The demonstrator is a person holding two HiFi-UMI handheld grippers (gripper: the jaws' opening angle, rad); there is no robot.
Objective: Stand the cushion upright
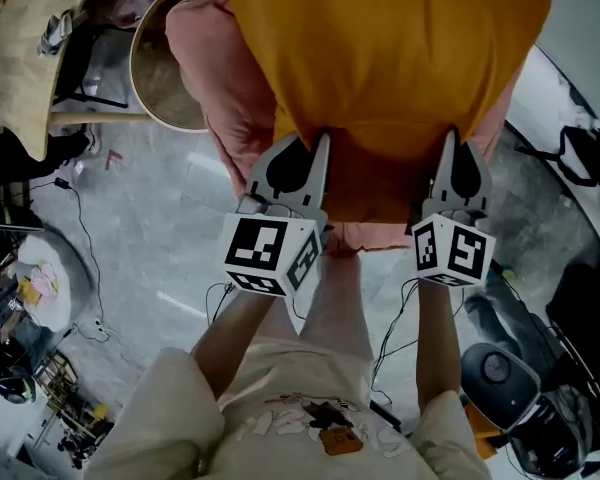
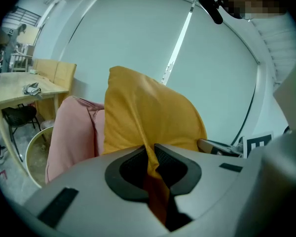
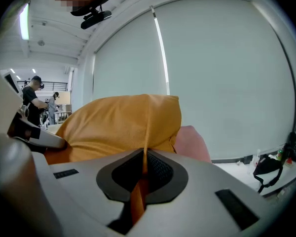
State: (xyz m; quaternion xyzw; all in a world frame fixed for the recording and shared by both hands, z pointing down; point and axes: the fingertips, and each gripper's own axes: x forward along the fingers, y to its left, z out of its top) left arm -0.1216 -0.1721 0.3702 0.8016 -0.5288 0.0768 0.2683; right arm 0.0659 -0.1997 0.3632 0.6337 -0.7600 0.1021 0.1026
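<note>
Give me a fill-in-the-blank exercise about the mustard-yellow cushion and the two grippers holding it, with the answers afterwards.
1. The mustard-yellow fabric cushion is held by ____ grippers at once.
2. The left gripper and the right gripper are both shut on that cushion's near ____.
3. Behind it lies a second soft cushion, coloured ____.
4. In the head view, the round pale-rimmed container sits on the picture's ____ side of that second cushion.

Missing words: two; edge; pink; left.
</note>
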